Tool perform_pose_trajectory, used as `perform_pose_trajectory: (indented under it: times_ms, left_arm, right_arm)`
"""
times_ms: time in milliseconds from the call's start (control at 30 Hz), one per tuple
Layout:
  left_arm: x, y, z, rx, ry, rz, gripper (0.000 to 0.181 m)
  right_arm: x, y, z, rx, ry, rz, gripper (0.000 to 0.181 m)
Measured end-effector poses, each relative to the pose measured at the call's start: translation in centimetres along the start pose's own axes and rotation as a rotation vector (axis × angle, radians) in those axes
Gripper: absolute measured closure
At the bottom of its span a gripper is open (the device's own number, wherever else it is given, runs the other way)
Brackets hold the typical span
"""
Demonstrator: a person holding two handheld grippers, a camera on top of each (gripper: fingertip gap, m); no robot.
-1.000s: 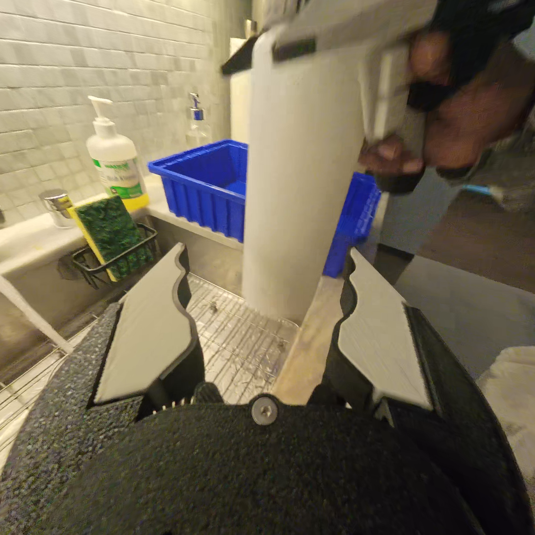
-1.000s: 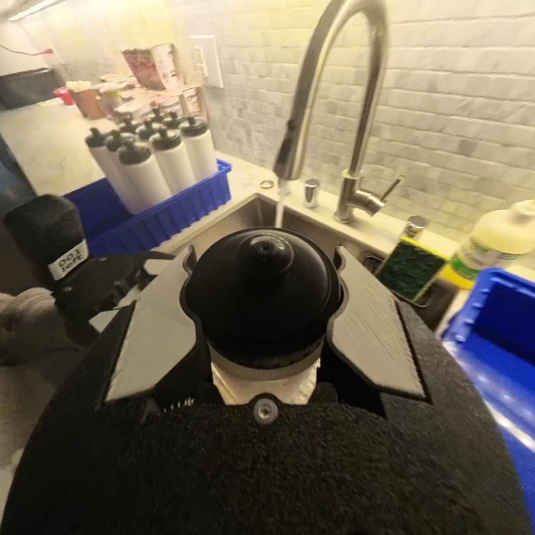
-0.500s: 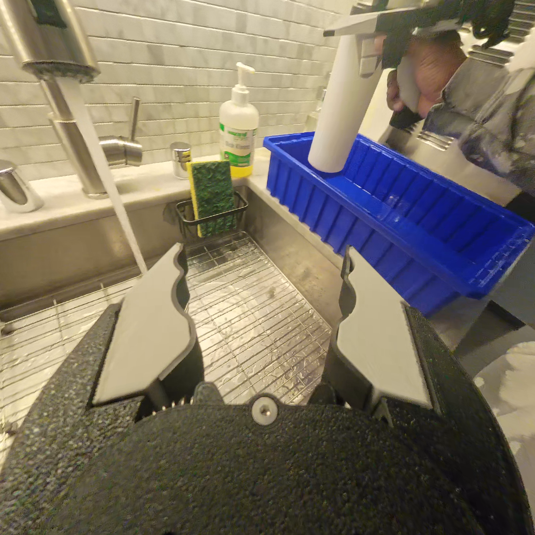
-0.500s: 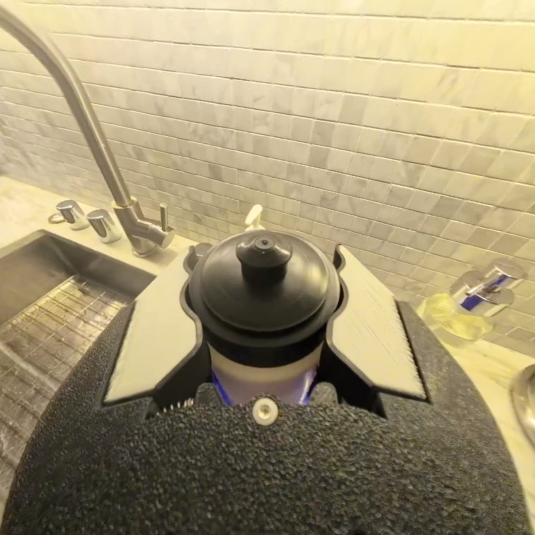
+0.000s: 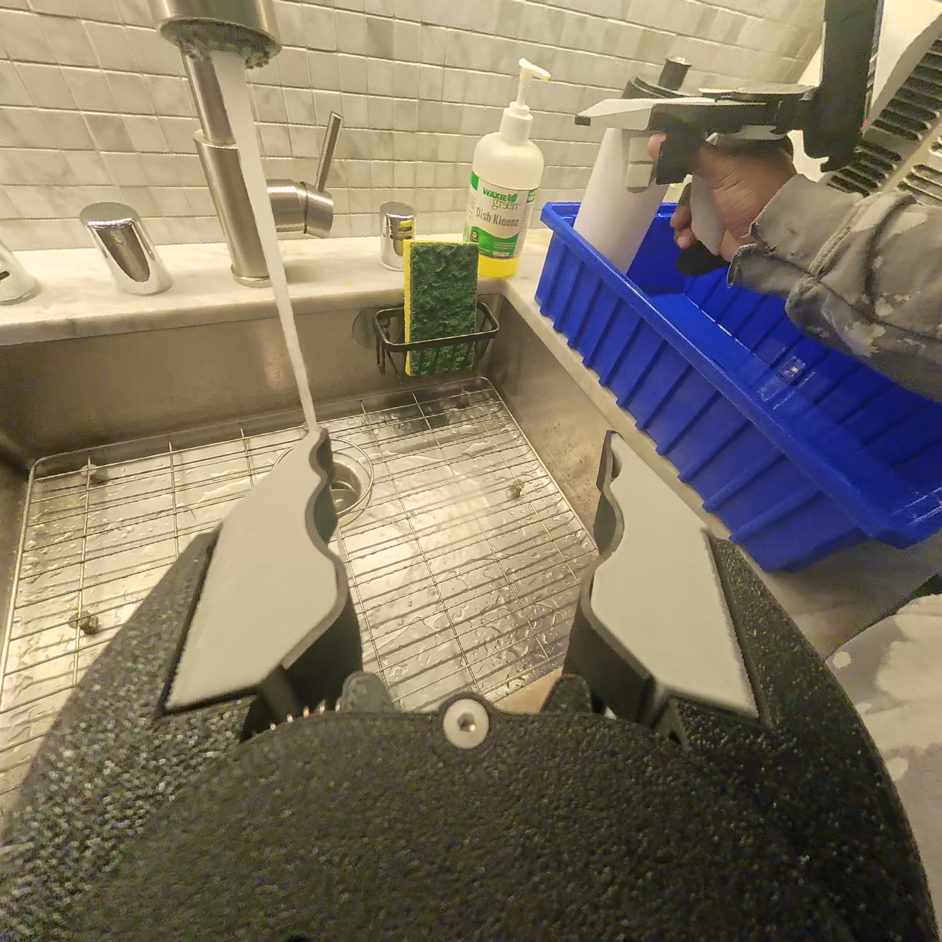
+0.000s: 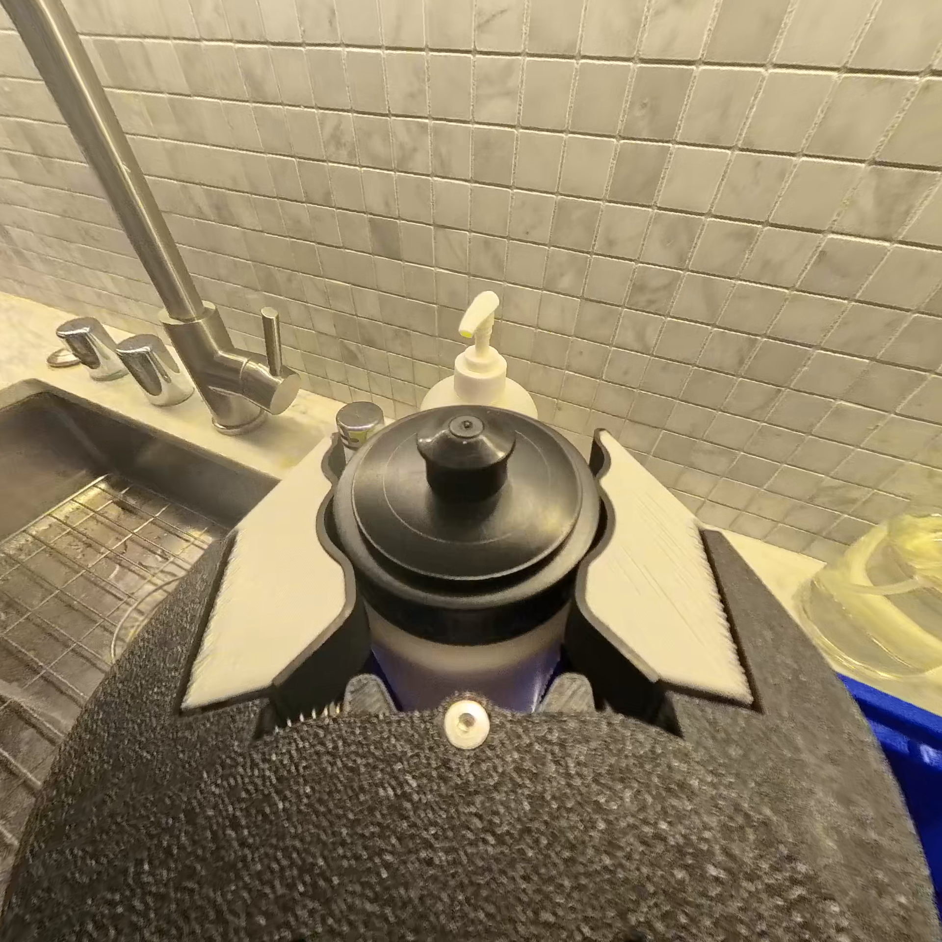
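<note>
In the left wrist view, at the upper left of the frame, the brushed steel tap runs a stream of water down to the wire grid in the steel sink. Your left gripper hangs over this grid at the lower centre with its jaws spread wide and nothing between them. Its left finger stands just beside the stream, so you can splash the tool if you drift further left.

In the middle of the frame a green and yellow sponge stands in a black wire holder, with a pump bottle of yellow soap behind it.

At the upper right, your right gripper is closed around the black cap of a white plastic squeeze bottle, whose lower end is inside the blue plastic bin. I cannot tell if the bottle touches the bin floor. The grip is only at the cap, so the body may swing or slip out and knock the bin wall. The bin also seems to hang past the counter edge, and a hard push can tip it.
</note>
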State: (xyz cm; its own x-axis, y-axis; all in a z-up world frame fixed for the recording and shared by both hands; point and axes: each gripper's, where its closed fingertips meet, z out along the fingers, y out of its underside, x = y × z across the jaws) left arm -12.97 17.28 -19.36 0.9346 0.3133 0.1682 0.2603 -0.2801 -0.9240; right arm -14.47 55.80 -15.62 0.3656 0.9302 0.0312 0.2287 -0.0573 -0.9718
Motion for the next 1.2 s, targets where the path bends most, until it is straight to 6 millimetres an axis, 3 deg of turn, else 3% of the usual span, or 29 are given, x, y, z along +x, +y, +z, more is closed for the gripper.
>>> perform_pose_trajectory:
  times_ms: [133, 233, 300, 400, 467, 600, 700, 767, 867, 1033, 1200]
  left_arm:
    - [-1.2, -0.1, -0.8, 0.007, -0.02, -0.031, 0.078]
    - [-3.4, -0.5, -2.3, 0.028, -0.05, -0.058, 0.078]
    - [-5.5, -0.9, -3.6, 0.045, -0.077, -0.078, 0.077]
    - [-9.8, -2.4, -6.4, 0.106, -0.137, -0.107, 0.078]
    - [-13.7, -3.4, -8.9, 0.15, -0.202, -0.108, 0.082]
    - [-23.4, -4.3, -13.9, 0.175, -0.338, -0.122, 0.088]
    - [-30.5, -3.9, -15.9, 0.132, -0.389, -0.148, 0.091]
    - [-33.7, -3.5, -15.5, 0.083, -0.375, -0.165, 0.089]
    - [-36.5, -3.0, -13.5, -0.009, -0.372, -0.137, 0.085]
    - [-38.4, -2.1, -10.0, -0.087, -0.388, -0.119, 0.083]
    - [-39.7, -1.1, -9.0, -0.115, -0.457, -0.064, 0.092]
  right_arm:
    - [0.2, -1.5, -1.7, 0.013, 0.002, -0.014, 0.072]
    - [0.5, -2.9, -5.2, 0.013, 0.057, -0.06, 0.068]
    - [-0.4, -3.4, -8.3, 0.002, 0.09, -0.115, 0.069]
    - [-4.4, -3.6, -12.7, -0.005, 0.079, -0.141, 0.08]
    - [-7.7, -3.2, -14.7, -0.01, 0.072, -0.112, 0.089]
    - [-14.5, -1.8, -16.4, -0.02, 0.067, 0.013, 0.097]
    - [-19.7, -1.3, -16.5, -0.012, 0.076, 0.088, 0.098]
    - [-23.3, -1.2, -16.2, -0.019, 0.069, 0.105, 0.098]
    - [-28.2, -1.6, -16.1, -0.028, 0.067, 0.068, 0.099]
    - [-33.9, -2.3, -17.7, -0.027, 0.064, 0.069, 0.106]
    - [-38.8, -2.8, -18.9, -0.015, -0.002, 0.113, 0.108]
